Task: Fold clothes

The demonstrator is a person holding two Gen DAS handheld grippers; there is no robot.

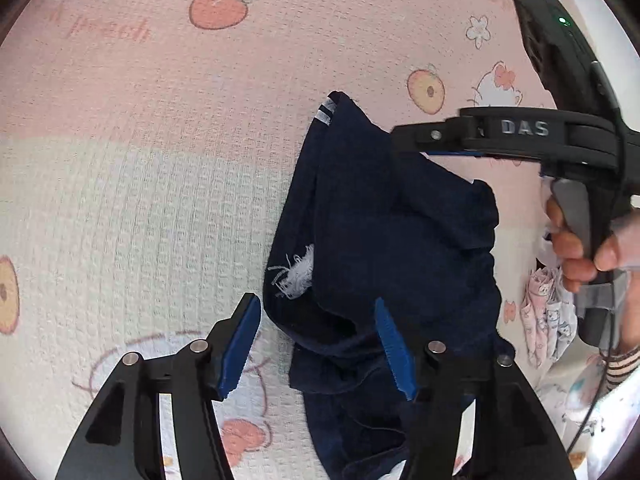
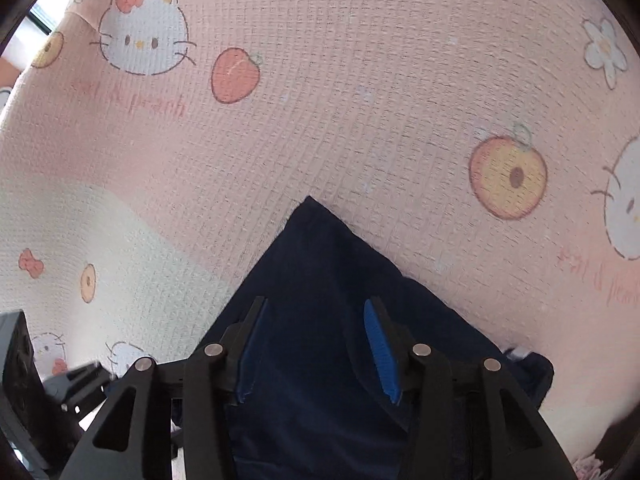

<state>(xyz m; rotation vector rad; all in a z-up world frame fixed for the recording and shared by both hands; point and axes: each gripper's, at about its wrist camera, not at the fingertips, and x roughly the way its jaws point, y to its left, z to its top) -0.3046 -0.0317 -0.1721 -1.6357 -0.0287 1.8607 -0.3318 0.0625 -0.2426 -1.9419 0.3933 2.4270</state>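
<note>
On pink blanket [image 1: 160, 140], navy garment [image 1: 380, 220] crumpled, left gripper [image 1: 318, 344] wide, right gripper [image 2: 316, 350] wide, garment's near end hidden.

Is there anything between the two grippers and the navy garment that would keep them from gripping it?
Nothing visible does. The left gripper is open right at the crumpled edge of the navy garment, and the right gripper is open directly over the same cloth. Only the pink printed blanket lies around it.

Left tool [image 1: 318, 344] spread wide, fingers apart; right tool [image 2: 316, 350] likewise parted, gripped by a hand [image 1: 576, 248].
</note>
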